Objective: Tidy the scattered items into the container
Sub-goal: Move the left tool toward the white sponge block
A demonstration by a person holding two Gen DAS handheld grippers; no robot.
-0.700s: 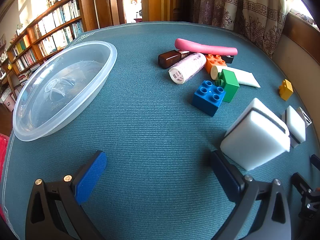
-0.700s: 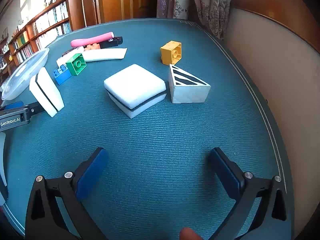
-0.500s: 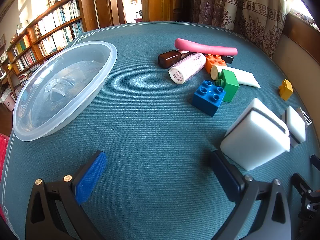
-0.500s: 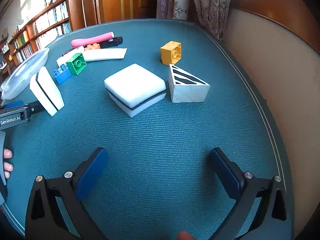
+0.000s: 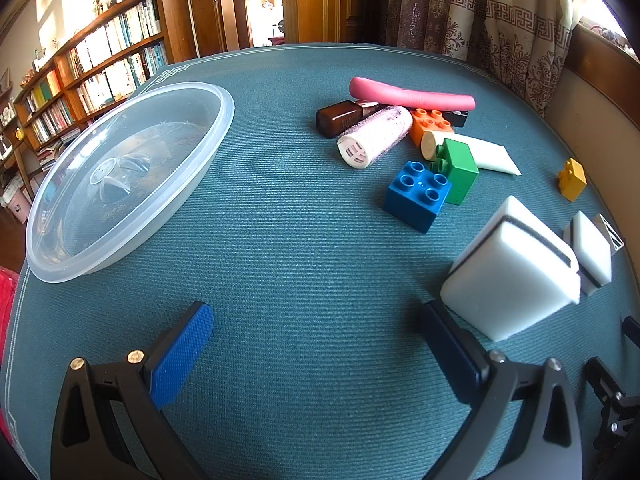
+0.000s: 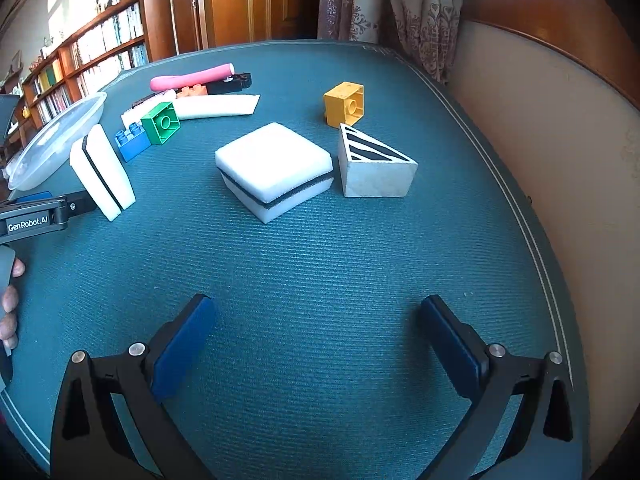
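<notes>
A clear plastic bowl (image 5: 120,176) sits empty at the left of the green cloth table. Scattered to its right lie a pink tube (image 5: 412,94), a brown bottle (image 5: 340,118), a pink-white roller (image 5: 376,136), orange (image 5: 430,122), green (image 5: 458,168) and blue bricks (image 5: 418,194), and a cream tube (image 5: 480,152). A white sponge (image 5: 508,268) stands on edge just past my open left gripper (image 5: 316,344). My right gripper (image 6: 316,340) is open, with a flat white sponge (image 6: 274,168), a striped wedge (image 6: 372,168) and a yellow brick (image 6: 346,104) ahead of it.
A padded bench back (image 6: 560,140) runs along the table's right edge. Bookshelves (image 5: 100,68) and a wooden door (image 6: 248,0) stand beyond the far edge. A person's fingers (image 6: 8,300) hold the left gripper's handle at the left of the right wrist view.
Nothing on the table has moved. In the right wrist view the fingers on the left gripper's handle have come into sight at the left edge.
</notes>
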